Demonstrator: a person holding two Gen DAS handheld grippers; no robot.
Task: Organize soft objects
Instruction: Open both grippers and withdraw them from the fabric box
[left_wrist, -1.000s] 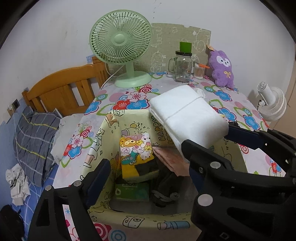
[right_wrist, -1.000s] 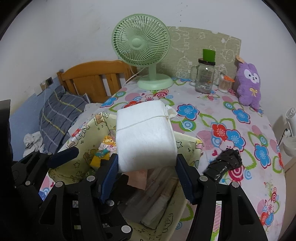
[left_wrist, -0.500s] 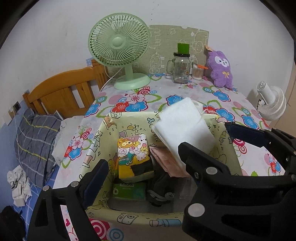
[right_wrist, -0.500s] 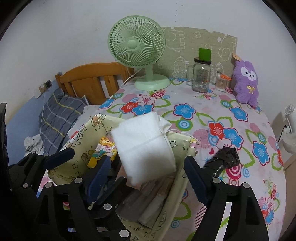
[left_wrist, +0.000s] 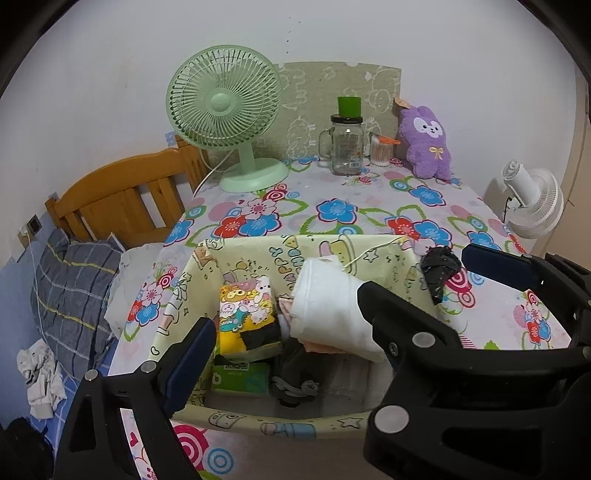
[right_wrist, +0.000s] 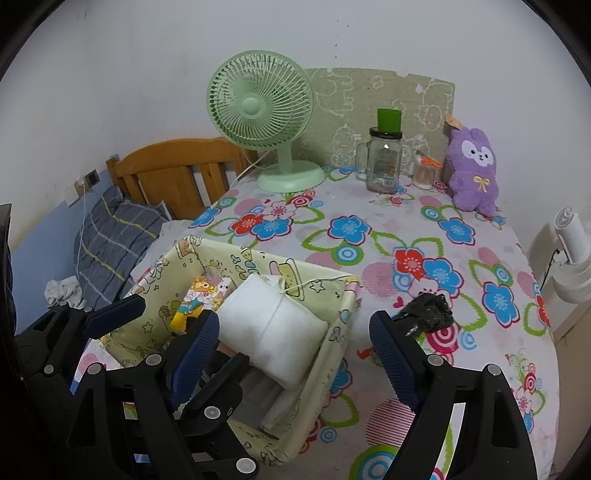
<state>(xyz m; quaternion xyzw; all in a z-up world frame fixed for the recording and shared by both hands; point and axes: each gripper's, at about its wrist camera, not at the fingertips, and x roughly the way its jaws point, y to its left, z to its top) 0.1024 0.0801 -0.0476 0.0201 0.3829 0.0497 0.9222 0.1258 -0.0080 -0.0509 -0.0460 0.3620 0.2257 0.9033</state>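
Two tools both stand wide with nothing gripped: the left tool (left_wrist: 332, 291) hangs over the near end of the fabric storage basket (left_wrist: 236, 417); the right tool's (right_wrist: 291, 343) jaws have just been opening and now stand clear on either side of the white bundle tied with string (right_wrist: 273, 328), pads not touching it. That bundle lies tilted inside the basket on its right side, on top of other contents, its upper end near the far wall. Beside it in the basket: a cartoon-print pack (left_wrist: 245, 314), a green box (left_wrist: 240, 376) under it, a dark grey cloth item (left_wrist: 295, 384), something pink (left_wrist: 317, 347) mostly hidden under the bundle. A crumpled black bag (right_wrist: 424, 314) lies on the floral counter (right_wrist: 406, 236) just beside the basket's right rim, between the right tool's fingers in the right view. Far end of the counter is crowded: green desk fan (left_wrist: 225, 110), glass mason jar with green cup on lid (left_wrist: 345, 144), cotton swab container (left_wrist: 380, 149), purple plush toy (left_wrist: 428, 144), all against the wall. Middle of the counter lies open. Left counter edge drops to a bed with wooden headboard (left_wrist: 122, 199) and plaid pillow (left_wrist: 70, 288); white fan (left_wrist: 535, 199) stands off the right edge. Basket bottom is dark and hard to read; its near right corner is blocked by the left tool's right finger (left_wrist: 399, 325).
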